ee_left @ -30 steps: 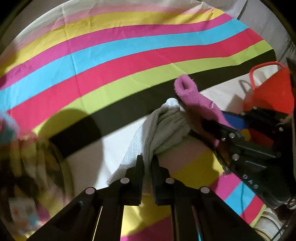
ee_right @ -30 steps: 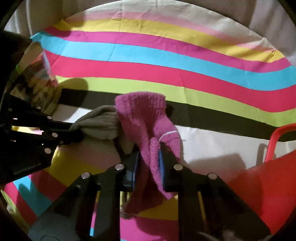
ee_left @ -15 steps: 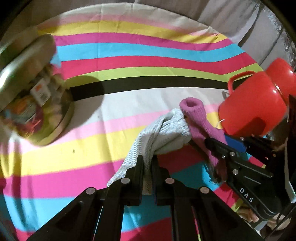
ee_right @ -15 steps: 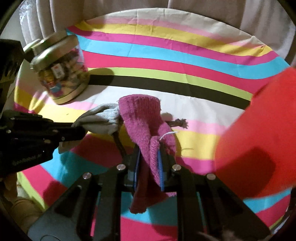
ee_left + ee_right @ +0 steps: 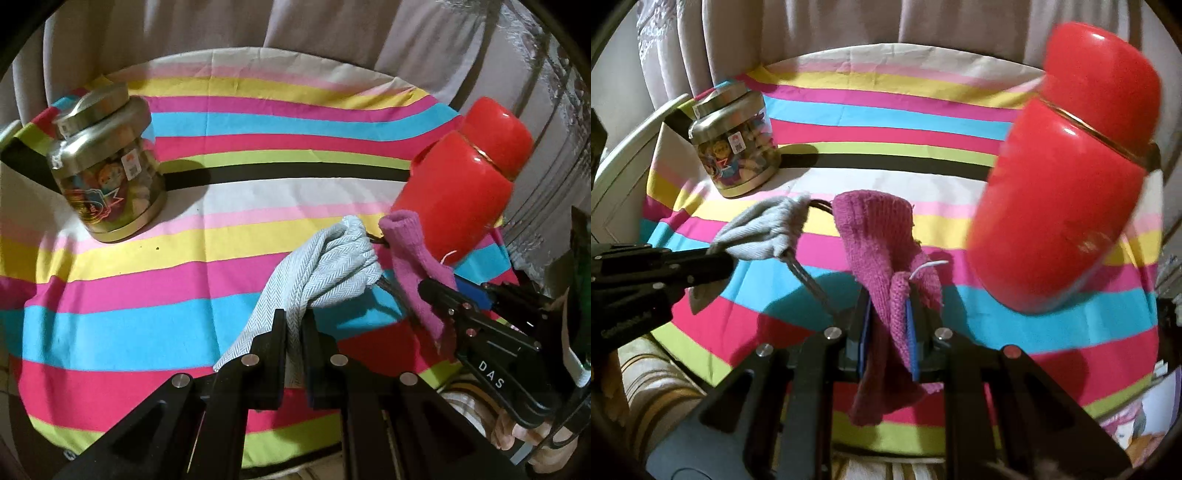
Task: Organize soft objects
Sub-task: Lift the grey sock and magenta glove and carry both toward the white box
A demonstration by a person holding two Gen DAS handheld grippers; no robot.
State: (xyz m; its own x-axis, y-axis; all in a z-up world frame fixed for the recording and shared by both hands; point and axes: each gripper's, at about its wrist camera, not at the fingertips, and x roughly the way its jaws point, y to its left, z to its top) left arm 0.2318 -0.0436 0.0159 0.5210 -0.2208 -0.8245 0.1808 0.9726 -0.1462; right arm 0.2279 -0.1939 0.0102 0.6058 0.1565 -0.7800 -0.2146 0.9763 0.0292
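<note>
left gripper (image 5: 293, 332) clenched on grey cloth (image 5: 325, 266) | right gripper (image 5: 888, 321) clenched on pink sock (image 5: 875, 236) | right view only: sock's tag thread

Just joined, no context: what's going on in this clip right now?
A person holds two tongs above a round table with a striped cloth. The left tongs pinch a pale grey herringbone sock; the right tongs pinch a magenta knitted sock. A dark cord seems to link the socks. A red lidded jug and a gold-lidded jar stand on the table.
</note>
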